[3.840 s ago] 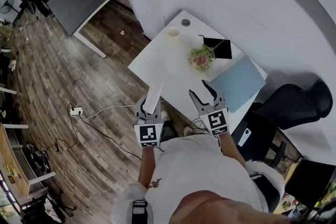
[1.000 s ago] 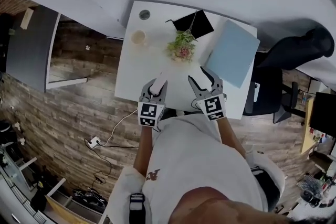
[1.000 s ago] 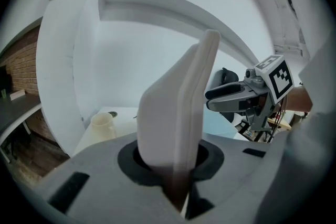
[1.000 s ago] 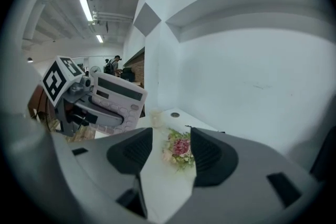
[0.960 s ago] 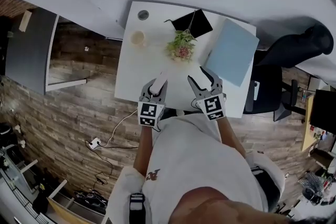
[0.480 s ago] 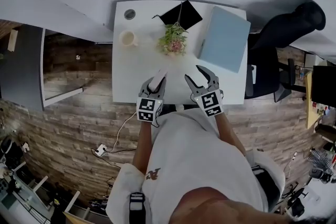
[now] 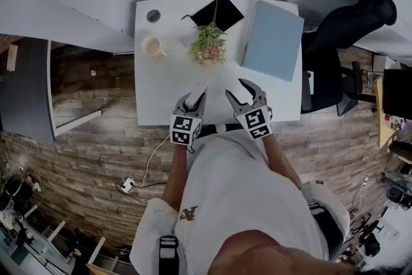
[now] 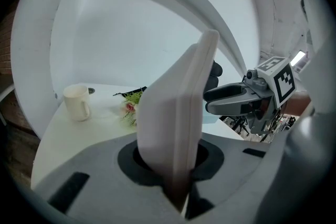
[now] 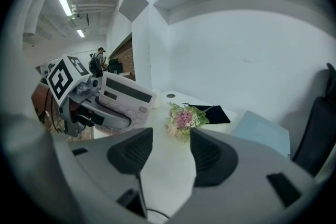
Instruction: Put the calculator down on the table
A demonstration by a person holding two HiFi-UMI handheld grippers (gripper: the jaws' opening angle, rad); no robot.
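Observation:
My left gripper is shut on a white calculator, which stands on edge between the jaws and rises toward the camera in the left gripper view. The right gripper view shows its display and keys held over the near edge of the white table. My right gripper hangs open and empty beside it, also above the table's near edge; its jaws frame only the tabletop.
On the table stand a cream mug, a small flower bouquet, a black pad and a pale blue folder. A round grommet sits at the far left corner. A black chair is at the right.
Both grippers have come down toward the table and tipped further downward. The calculator stays gripped in the left one; the right stays open.

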